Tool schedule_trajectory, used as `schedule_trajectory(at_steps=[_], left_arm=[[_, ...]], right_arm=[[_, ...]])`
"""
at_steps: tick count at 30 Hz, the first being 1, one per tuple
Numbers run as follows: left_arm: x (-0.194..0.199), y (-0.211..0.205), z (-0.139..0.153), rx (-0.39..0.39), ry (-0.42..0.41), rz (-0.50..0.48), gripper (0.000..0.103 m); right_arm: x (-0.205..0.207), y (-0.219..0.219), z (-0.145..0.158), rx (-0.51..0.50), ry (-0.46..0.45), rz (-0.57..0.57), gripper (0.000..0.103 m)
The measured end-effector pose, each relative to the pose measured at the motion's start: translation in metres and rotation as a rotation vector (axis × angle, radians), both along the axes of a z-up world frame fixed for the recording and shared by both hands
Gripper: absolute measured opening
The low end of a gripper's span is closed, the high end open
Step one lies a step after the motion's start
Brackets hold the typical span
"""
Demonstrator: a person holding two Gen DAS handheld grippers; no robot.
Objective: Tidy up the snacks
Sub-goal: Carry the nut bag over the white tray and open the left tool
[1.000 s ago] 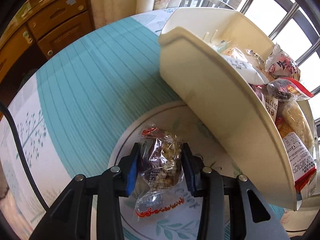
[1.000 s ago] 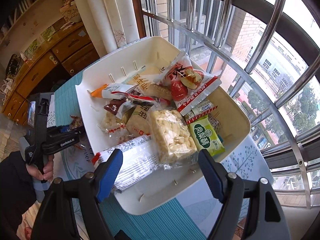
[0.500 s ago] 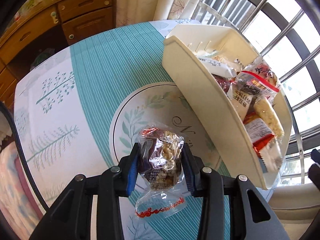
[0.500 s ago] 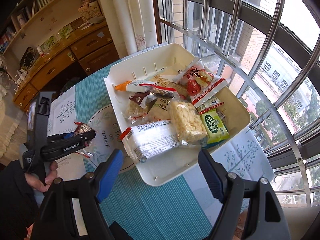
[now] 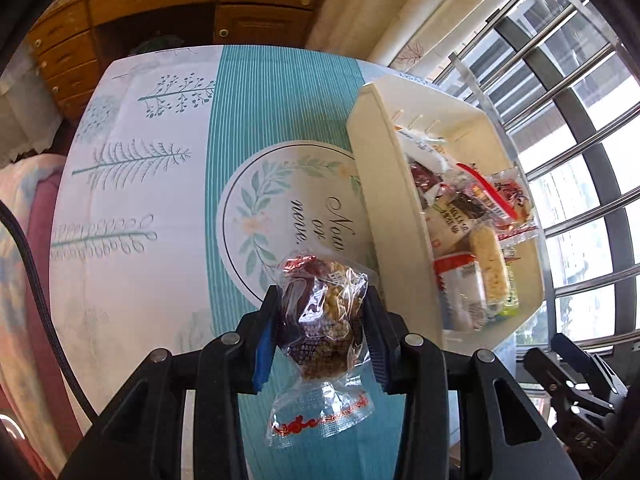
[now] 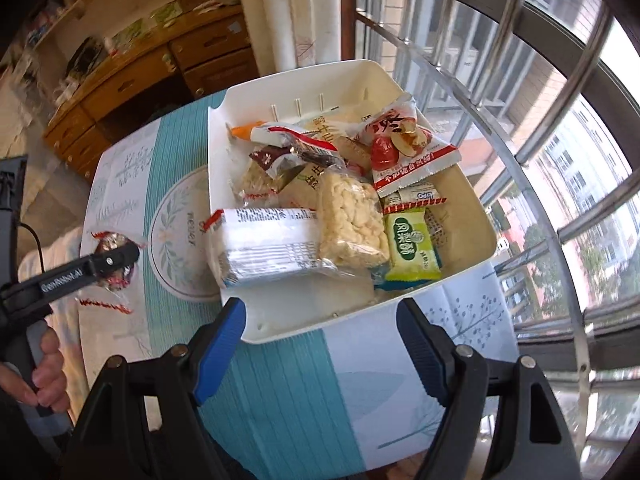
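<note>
Held snack: a clear-wrapped nut-and-seed bar with a dark brown half and a crimped red-printed end is pinched between the blue pads of the left gripper; it is held up off the tablecloth, to the left of the bin, with the lower end of the wrapper hanging free below the pads.
Same snack, right wrist view: the wrapped bar is seen beside the left gripper's black finger, apart from the bin and over the left part of the table.
Left gripper: pressed together on the bar, both pads touching the wrapper.
Right gripper: spread wide, nothing between the pads; it is held near the front wall of the bin.
Bin: a cream plastic bin stands on the tablecloth by the window, filled with packaged snacks.
Bin contents: a puffed rice cake lies in the middle, a white foil pack touching it on the left, a green packet just beside it on the right, and a red-and-white fruit-print packet behind.
Tablecloth: teal stripes, white panels with tree prints, and a round leaf-wreath emblem partly covered by the bin.
Surroundings: a wooden drawer cabinet at the back, window bars on the right.
</note>
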State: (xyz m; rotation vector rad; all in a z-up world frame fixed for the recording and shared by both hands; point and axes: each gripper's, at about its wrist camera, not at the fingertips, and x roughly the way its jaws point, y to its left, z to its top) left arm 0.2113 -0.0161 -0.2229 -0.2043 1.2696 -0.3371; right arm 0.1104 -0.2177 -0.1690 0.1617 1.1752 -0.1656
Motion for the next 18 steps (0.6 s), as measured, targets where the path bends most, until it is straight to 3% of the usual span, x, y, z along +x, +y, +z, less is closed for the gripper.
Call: schedule_trajectory(at_steps=[9,12,18], left_arm=[[-0.026,-0.049,0.048,-0.061,-0.104,0.031,0.038],[-0.025,-0.072,0.061,-0.094,-0.136,0.031,0.038],[-0.018,-0.119,0.078,-0.141,-0.184,0.017,0.038]], right_arm=[[-0.014,-0.023,0.012,-0.061,-0.055,0.213,0.079],[-0.015,-0.035,0.014,-0.035,-0.072,0.267,0.088],[-0.011,-0.073,0.01,0.036,-0.071,0.286,0.088]])
